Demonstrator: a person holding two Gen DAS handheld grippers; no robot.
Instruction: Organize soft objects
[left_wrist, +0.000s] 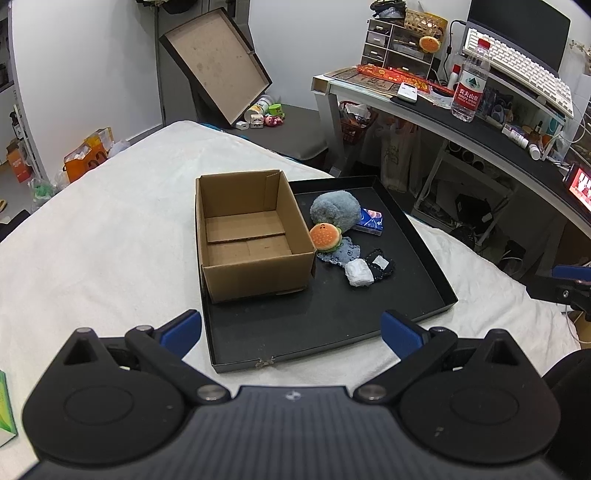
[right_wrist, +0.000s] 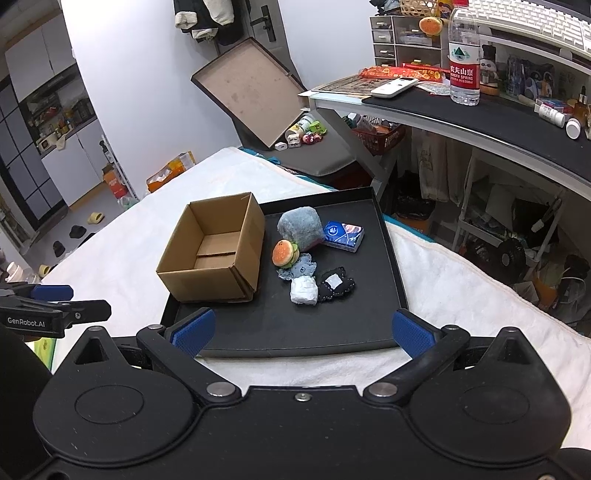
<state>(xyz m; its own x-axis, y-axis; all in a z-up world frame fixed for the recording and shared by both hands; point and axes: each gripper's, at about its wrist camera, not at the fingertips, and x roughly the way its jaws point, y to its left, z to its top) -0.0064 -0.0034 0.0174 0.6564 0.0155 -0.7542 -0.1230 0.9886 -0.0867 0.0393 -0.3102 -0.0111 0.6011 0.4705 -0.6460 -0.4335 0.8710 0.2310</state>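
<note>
Only the right view shows shoes (right_wrist: 77, 231) (floor, far left).

Both wrist views looking forward and down from near the bed's (left_wrist: 92, 240) front edge at the black tray (left_wrist: 332, 325), left from its left corner, right more centred; cardboard box (right_wrist: 210, 258) shared.

Tray (right_wrist: 388, 266): black. Cardboard box (right_wrist: 207, 280): plain brown. Plush ball (right_wrist: 299, 227): grey-blue. Burger toy (right_wrist: 283, 253): orange bun, dark specks, green layer. Tissue packet (right_wrist: 344, 234): blue, printed. Rolled cloth (right_wrist: 303, 291): white. Small pouch (right_wrist: 336, 285): black, pale patch. Gripper fingers (right_wrist: 192, 332): blue pads.
</note>
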